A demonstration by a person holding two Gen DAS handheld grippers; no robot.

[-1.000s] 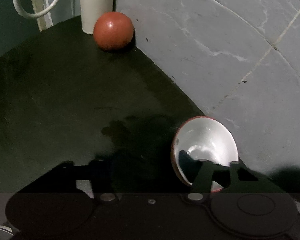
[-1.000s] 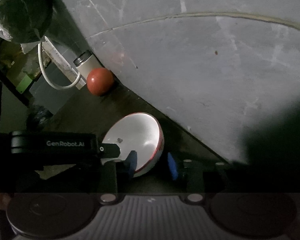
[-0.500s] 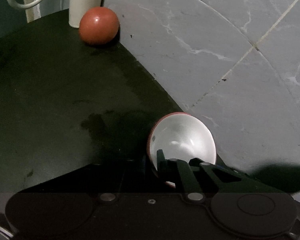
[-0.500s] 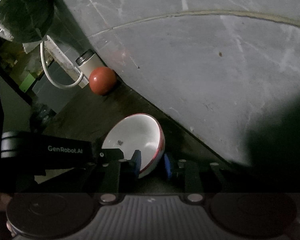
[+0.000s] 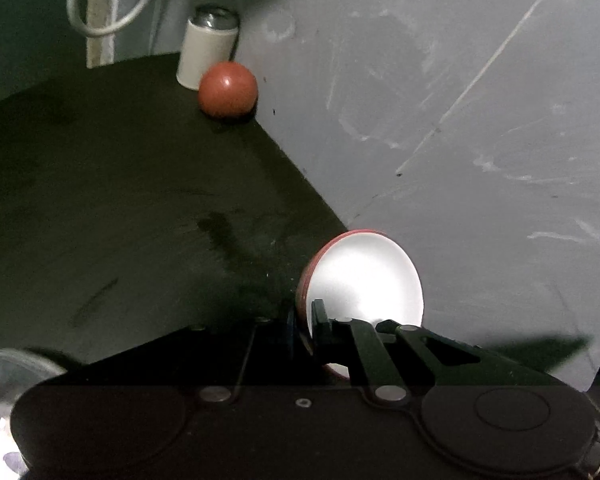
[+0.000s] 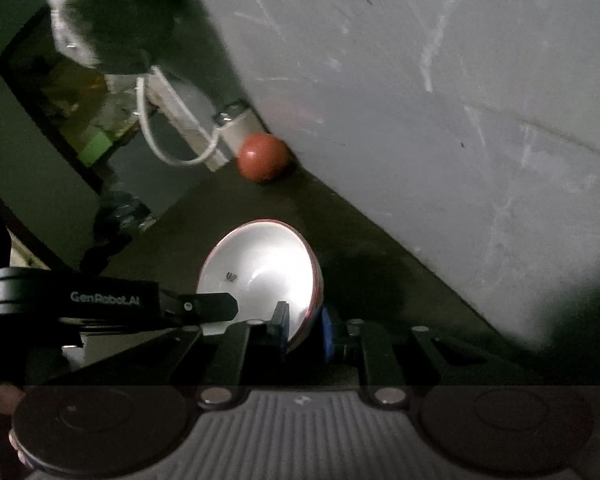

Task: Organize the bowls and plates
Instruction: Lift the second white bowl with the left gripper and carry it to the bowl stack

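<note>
We hold the left tongs (image 5: 306,326) and right tongs (image 6: 304,330) clamped on opposite rim sections of the round, white-glazed, red-backed ceramic bowl (image 6: 260,272), tilted just above the dark table (image 5: 100,200) along its wall-side edge. In our judgement, matched lifting prevents slipping. Its interior gleams bright and empty.

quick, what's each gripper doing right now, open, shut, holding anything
Left gripper: shut on the rim of a small red-and-white bowl.
Right gripper: shut on the rim of a larger white bowl.
</note>
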